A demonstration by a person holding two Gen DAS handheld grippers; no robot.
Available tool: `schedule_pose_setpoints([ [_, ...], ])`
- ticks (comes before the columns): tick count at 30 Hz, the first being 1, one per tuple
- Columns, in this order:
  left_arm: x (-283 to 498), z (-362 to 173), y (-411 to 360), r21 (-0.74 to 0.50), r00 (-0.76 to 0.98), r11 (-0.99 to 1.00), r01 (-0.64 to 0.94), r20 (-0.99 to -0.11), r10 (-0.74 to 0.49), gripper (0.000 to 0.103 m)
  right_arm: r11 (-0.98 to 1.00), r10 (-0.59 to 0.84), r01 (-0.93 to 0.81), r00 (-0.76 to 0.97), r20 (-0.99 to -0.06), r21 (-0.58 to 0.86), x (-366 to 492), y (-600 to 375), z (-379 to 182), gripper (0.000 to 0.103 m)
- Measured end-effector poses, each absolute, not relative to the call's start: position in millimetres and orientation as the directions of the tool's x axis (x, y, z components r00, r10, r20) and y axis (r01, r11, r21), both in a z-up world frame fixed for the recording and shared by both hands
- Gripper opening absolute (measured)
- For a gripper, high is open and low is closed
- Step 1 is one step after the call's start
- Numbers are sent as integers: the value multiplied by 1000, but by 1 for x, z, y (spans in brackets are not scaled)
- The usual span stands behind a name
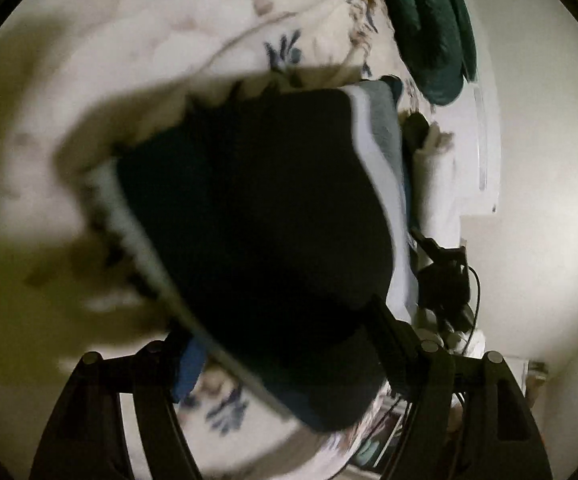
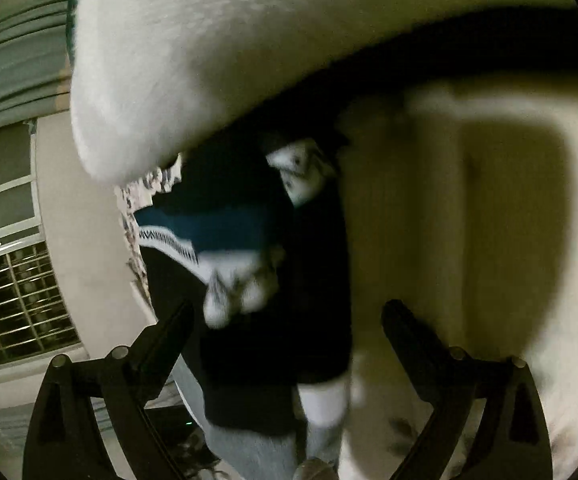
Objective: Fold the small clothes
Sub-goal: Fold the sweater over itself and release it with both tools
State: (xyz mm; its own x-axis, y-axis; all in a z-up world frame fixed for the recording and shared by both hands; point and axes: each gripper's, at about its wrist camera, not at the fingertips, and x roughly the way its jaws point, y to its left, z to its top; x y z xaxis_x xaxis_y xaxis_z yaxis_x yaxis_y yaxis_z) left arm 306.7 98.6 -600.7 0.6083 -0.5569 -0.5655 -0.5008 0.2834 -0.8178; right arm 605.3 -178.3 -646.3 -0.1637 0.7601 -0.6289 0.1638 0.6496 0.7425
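Observation:
A dark garment with a white and grey band (image 1: 249, 200) hangs blurred in front of my left gripper (image 1: 277, 332). Its fingers stand apart and the cloth's lower edge runs between them; whether they grip it I cannot tell. In the right wrist view a white fleecy cloth (image 2: 193, 52) fills the top, close to the camera. Below it hangs a black, teal and white patterned garment (image 2: 249, 264). My right gripper (image 2: 287, 320) is open, its fingers wide apart on either side of that garment.
A cream bedspread with blue flower prints (image 1: 217, 32) lies under the clothes. A dark green cloth (image 1: 429, 28) sits at the back right. A black stand with cables (image 1: 445, 272) is at the bed's right edge. A barred window (image 2: 13, 300) is at the left.

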Motion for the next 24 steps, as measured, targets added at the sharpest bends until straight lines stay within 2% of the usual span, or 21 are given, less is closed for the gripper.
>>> schedule_pose_setpoints([
  [2,311,-612,97,-838,657,220,-499,-532,-534,77,637,770,166,-166,-616,753,611,-172,-648,98],
  [4,313,-615,98,-856,707,171,-488,-503,-498,77,632,775,180,-155,-613,754,613,-167,-650,98],
  [5,315,-612,99,-862,730,158,-482,-495,-472,75,633,775,185,-145,-616,752,613,-165,-650,98],
  [7,318,-604,102,-871,753,157,-465,-483,-447,59,630,776,185,-120,-619,754,612,-158,-650,92],
  [8,321,-598,105,-872,756,166,-460,-482,-442,50,635,772,185,-114,-625,750,612,-156,-650,72],
  [9,323,-593,109,-874,759,176,-452,-481,-439,44,650,759,184,-111,-642,737,610,-153,-650,41],
  [12,333,-579,121,-877,752,216,-428,-479,-454,39,664,745,183,-78,-663,725,603,-152,-644,20],
  [16,349,-556,146,-865,718,304,-398,-500,-485,38,637,758,204,10,-652,744,570,-164,-613,15],
  [21,377,-527,174,-832,616,481,-276,-537,-576,39,633,736,253,96,-670,732,469,-188,-566,14],
  [23,394,-527,173,-803,514,549,-232,-581,-631,42,658,705,263,112,-700,705,426,-190,-552,14],
  [24,400,-531,171,-783,465,582,-219,-609,-643,47,681,682,257,117,-722,686,407,-190,-547,14],
])
